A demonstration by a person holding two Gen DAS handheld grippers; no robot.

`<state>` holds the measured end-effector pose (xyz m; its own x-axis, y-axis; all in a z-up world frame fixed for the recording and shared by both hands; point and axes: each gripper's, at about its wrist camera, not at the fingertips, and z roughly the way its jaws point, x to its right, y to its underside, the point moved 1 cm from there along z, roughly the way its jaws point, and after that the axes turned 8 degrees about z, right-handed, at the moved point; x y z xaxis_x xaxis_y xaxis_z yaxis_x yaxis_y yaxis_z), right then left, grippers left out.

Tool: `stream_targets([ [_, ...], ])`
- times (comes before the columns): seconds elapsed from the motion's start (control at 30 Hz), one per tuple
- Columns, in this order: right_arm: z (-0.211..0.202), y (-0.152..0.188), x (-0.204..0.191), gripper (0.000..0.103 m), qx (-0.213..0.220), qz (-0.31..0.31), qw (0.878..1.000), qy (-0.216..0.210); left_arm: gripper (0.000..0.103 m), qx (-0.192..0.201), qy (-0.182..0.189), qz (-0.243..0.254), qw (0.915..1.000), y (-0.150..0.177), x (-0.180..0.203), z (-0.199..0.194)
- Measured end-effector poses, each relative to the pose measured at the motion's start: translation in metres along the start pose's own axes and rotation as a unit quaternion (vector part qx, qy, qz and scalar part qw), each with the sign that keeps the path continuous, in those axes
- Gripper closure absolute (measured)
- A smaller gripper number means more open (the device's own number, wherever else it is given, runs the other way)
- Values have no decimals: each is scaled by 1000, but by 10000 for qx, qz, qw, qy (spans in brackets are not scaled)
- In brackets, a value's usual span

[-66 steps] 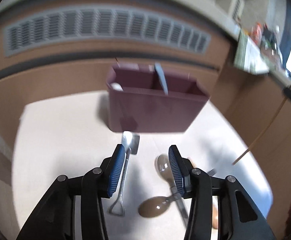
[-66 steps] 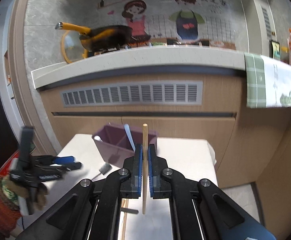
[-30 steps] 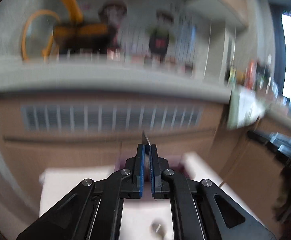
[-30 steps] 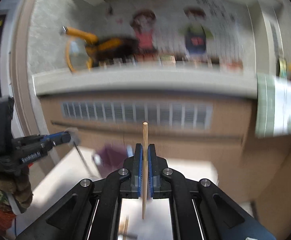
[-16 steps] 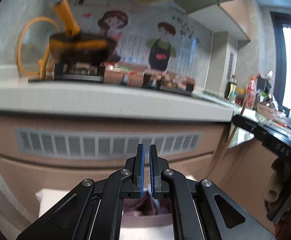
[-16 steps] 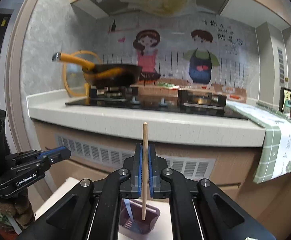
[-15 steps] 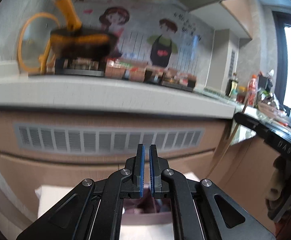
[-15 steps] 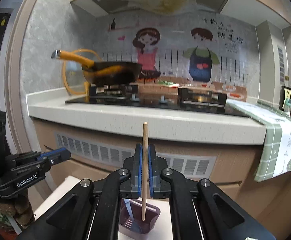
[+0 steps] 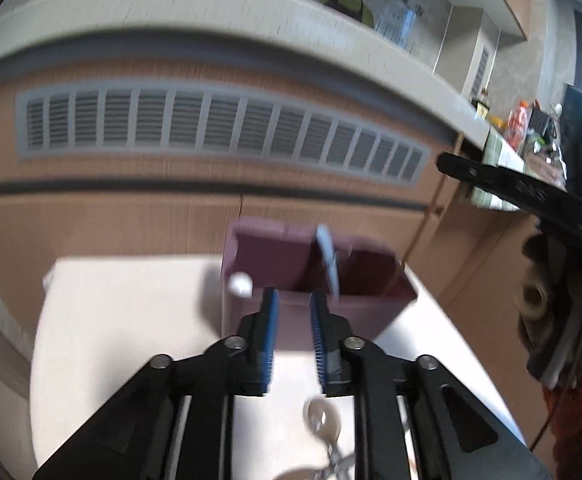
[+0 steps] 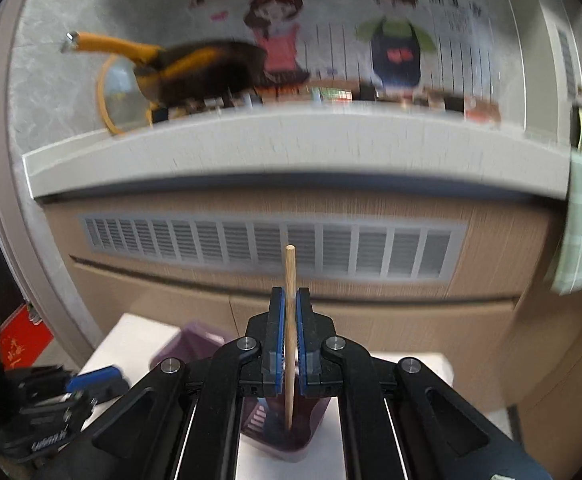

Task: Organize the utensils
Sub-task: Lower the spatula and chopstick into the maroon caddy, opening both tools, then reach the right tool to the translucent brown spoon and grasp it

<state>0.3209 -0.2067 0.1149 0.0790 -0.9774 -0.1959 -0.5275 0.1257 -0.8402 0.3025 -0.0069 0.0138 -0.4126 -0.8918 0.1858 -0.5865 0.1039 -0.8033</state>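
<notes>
**Chopstick clamped over the caddy, left claw parting empty**

The right claw (image 10: pixel 287 344) is clamped on a wooden chopstick (image 10: pixel 290 280) that stands upright between its blue pads — the top end rises well above the fingertips, while the lower end hangs over the open top of the purple utensil caddy (image 10: pixel 291 440) seen just below.

The left claw (image 9: pixel 293 332) is opening, its blue pads apart with nothing between them. It sits just in front of the caddy (image 9: pixel 371 304), which stands toward the far edge of the white bench (image 9: pixel 131 320). A pale blue handle (image 9: pixel 328 258) sticks up from the caddy's middle, leaning against a divider, and a white rounded utensil end (image 9: pixel 240 285) pokes up at the caddy's left corner. On the bench nearer the camera, partly hidden by the claw's right arm, lies a metal spoon (image 9: pixel 323 420) with its bowl pointing toward the caddy.

At the right edge of the left wrist view the other black claw is seen from the side, held in a gloved hand (image 9: pixel 563 312).
</notes>
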Motion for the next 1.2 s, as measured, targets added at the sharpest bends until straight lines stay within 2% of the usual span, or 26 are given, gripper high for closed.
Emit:
stream_targets([
  [0.1, 16, 18, 10, 97, -300, 209, 9993, -99, 81, -160, 57, -142, 9998, 23, -2, 0],
  [0.17, 26, 29, 18, 95, -625, 378, 9967, -355, 81, -251, 96, -299, 9992, 41, -2, -1],
  [0.27, 25, 41, 23, 83, -728, 368, 9955, -490, 80, -377, 60, -357, 9986, 62, 2, -2],
  [0.43, -5, 66, 32, 82, -589, 143, 9974, -401, 75, -535, -290, -386, 9974, 91, 6, -10],
  [0.57, -41, 92, 47, 82, -535, 167, 9978, -362, 74, -631, -381, -450, 9963, 108, 13, -19],
  [0.73, -56, 139, 47, 82, -1046, -120, 9937, -377, 73, -877, -219, -414, 9950, 125, 29, -25],
  [0.83, -56, 173, 40, 82, -1451, -311, 9877, -501, 73, -946, -213, -391, 9945, 132, 34, -29],
  [0.93, -53, 194, 26, 82, -1800, -559, 9781, -879, 73, -1018, -301, -455, 9933, 137, 31, -34],
  [1.1, -35, 204, -22, 82, -2103, -1416, 9526, -1679, 73, -1007, -540, -615, 9915, 144, 17, -46],
  [1.2, -18, 214, -49, 82, -2248, -2013, 9371, -1757, 73, -933, -622, -687, 9913, 144, 9, -55],
])
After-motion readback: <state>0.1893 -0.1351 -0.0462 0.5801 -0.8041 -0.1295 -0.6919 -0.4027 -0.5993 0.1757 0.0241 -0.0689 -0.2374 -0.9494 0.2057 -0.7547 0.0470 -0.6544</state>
